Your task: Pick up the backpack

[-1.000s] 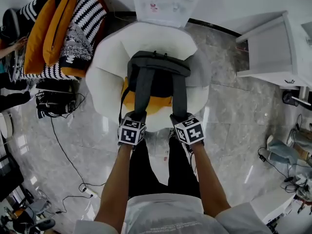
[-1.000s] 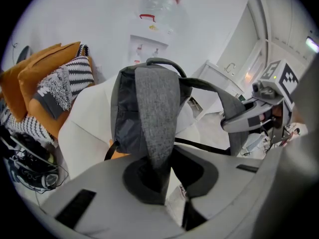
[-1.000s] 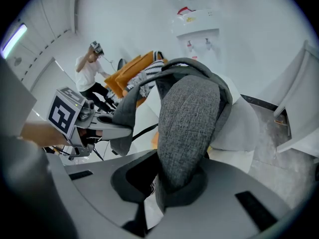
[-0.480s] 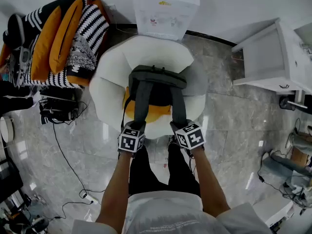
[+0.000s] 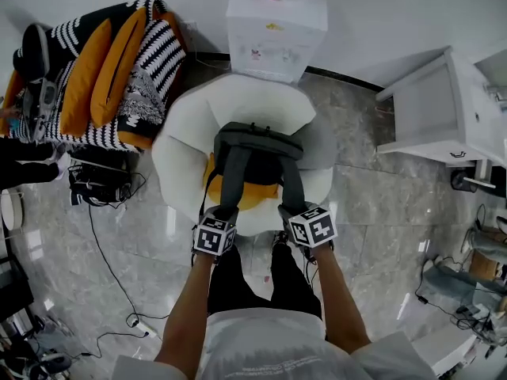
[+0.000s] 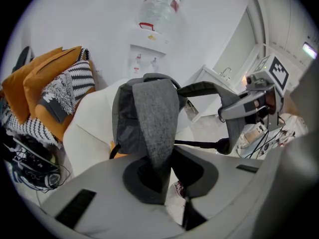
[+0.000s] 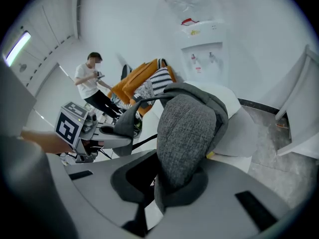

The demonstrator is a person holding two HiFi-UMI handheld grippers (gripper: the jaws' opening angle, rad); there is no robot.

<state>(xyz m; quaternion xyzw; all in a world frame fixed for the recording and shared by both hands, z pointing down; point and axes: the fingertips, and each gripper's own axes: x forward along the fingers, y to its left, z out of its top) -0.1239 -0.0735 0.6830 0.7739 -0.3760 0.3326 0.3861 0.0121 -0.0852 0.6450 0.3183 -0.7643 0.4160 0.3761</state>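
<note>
A dark grey backpack [image 5: 255, 150] lies on a white round armchair [image 5: 184, 153], its two grey shoulder straps running toward me. My left gripper [image 5: 219, 214] is shut on the left strap [image 5: 234, 176], which hangs taut between its jaws in the left gripper view [image 6: 155, 118]. My right gripper [image 5: 295, 210] is shut on the right strap [image 5: 291, 182], a padded grey band [image 7: 189, 133] pinched between its jaws in the right gripper view. An orange cushion [image 5: 245, 192] shows under the pack. Each gripper appears in the other's view: right gripper [image 6: 251, 101], left gripper [image 7: 107, 131].
A water dispenser [image 5: 276, 26] stands behind the chair. Striped and orange cushions [image 5: 119, 62] pile at the left, with cables [image 5: 103, 184] on the marble floor. A white cabinet [image 5: 440, 105] is at the right. A person [image 7: 89, 81] stands in the distance.
Both grippers have risen a little with the straps held; the straps look tauter and the pack's top has lifted slightly off the chair.
</note>
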